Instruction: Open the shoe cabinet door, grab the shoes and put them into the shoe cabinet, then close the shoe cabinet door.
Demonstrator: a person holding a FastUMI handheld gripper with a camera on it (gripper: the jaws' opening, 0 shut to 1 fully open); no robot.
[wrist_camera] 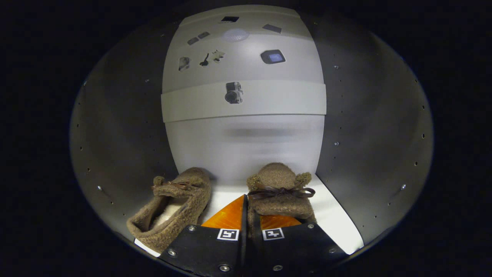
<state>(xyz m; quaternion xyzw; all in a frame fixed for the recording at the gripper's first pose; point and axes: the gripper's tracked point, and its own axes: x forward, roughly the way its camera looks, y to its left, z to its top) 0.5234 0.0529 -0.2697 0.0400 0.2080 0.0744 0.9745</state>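
Inside, two shoes (171, 207) (280, 192); fingers (246, 215) grip one.

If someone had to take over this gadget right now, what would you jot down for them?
Gripper: fingers nearly together, pinching the rim of the right slipper.
Both slippers are inside the shoe cabinet on its white shelf: the left slipper lies tilted beside the fingers, the right one just ahead.
Done: door opened, left slipper placed.
Left: release the right slipper, withdraw, close the door.

Two shoes (175, 206) side by side in cabinet (115, 134)
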